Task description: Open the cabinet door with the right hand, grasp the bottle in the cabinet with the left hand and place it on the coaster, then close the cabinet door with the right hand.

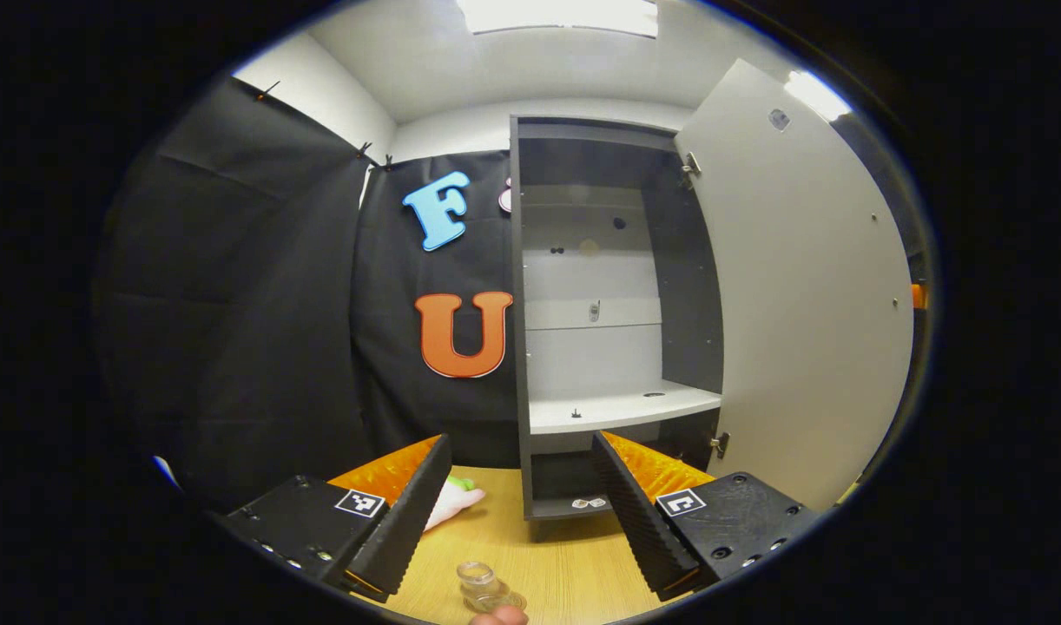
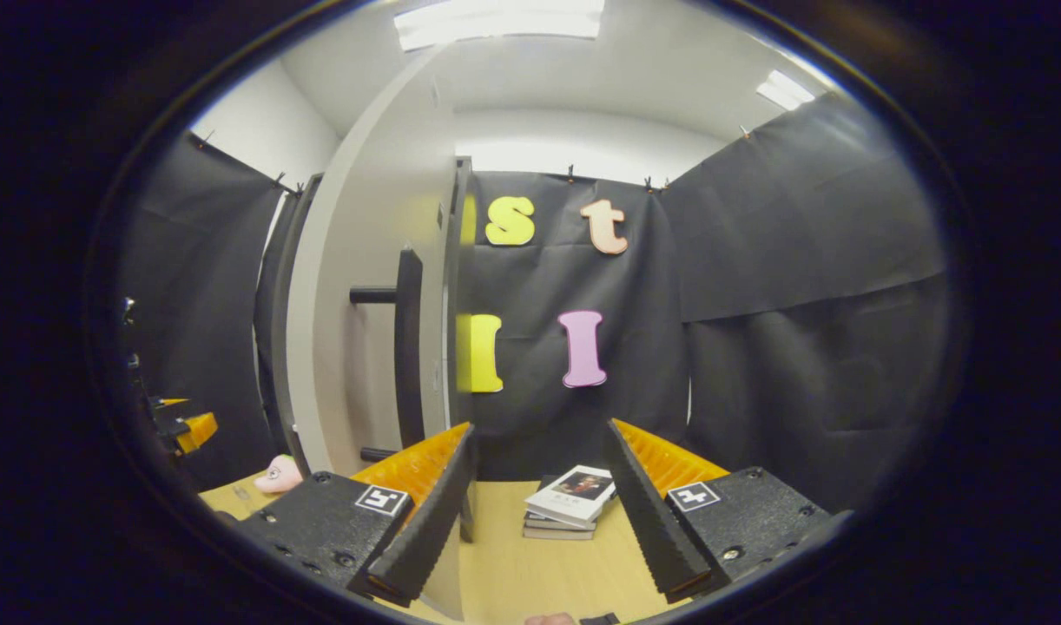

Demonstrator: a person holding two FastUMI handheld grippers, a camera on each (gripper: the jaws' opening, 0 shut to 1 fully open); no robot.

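The grey cabinet [image 1: 520,347] stands wide open in the left gripper view, its door [image 1: 808,295] swung out to the right and its white shelf [image 1: 622,406] bare. A small clear bottle [image 1: 477,580] stands on the wooden table close under my left gripper [image 1: 522,441], which is open and holds nothing. A round coaster [image 1: 508,600] peeks out at the bottle's base. In the right gripper view the door [image 2: 365,304] is seen nearly edge-on with its black bar handle [image 2: 406,347]. My right gripper [image 2: 539,430] is open just beside the door's edge.
A pink and white soft toy [image 1: 455,503] lies on the table [image 1: 565,555] left of the cabinet's foot. A stack of books [image 2: 574,503] lies ahead of the right gripper. Black cloth walls close the booth on all sides.
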